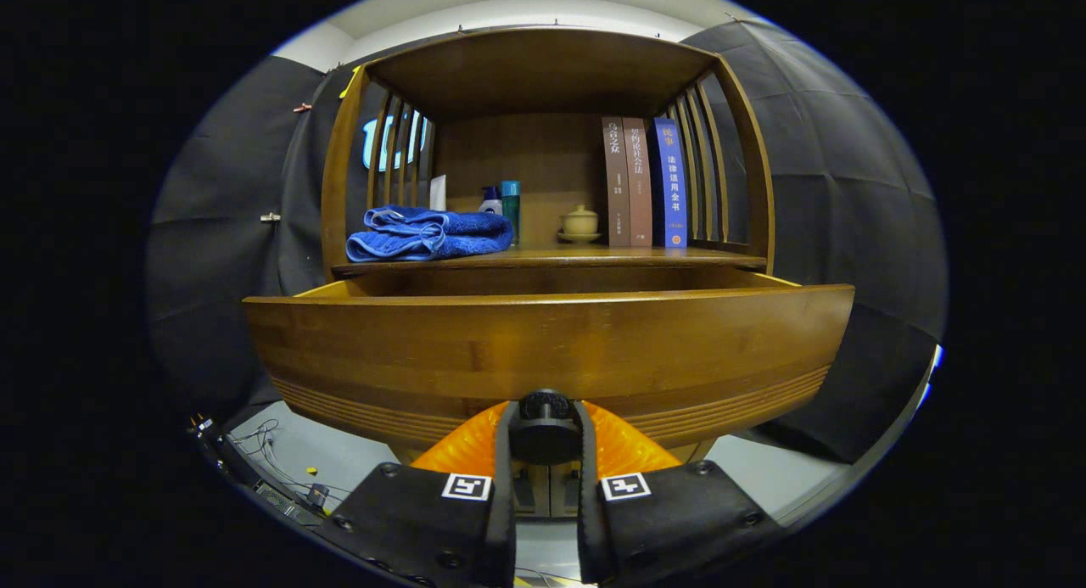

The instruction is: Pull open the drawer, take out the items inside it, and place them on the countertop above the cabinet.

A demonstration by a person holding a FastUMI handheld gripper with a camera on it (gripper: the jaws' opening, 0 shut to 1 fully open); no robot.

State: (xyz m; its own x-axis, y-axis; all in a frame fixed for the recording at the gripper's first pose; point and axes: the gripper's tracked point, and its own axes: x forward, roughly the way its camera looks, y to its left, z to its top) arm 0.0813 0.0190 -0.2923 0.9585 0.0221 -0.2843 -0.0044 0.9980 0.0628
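Gripper [545,427]: two blocky black carriages side by side, studded with round dark screws near the edges. On each inner top corner, a square white tag [466,486] printed with a black pattern. Ribbed, tapering fingers [632,448] ahead of them, pressed on either side of the round knob [545,406].

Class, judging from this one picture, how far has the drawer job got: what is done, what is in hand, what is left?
Done: the drawer stands pulled out from under the countertop. In hand: the tongs are closed on its knob, one finger on each side. Left: taking out the items; the drawer's front hides its inside, so they cannot be seen. The countertop already carries a towel, bottles, a cup and books.
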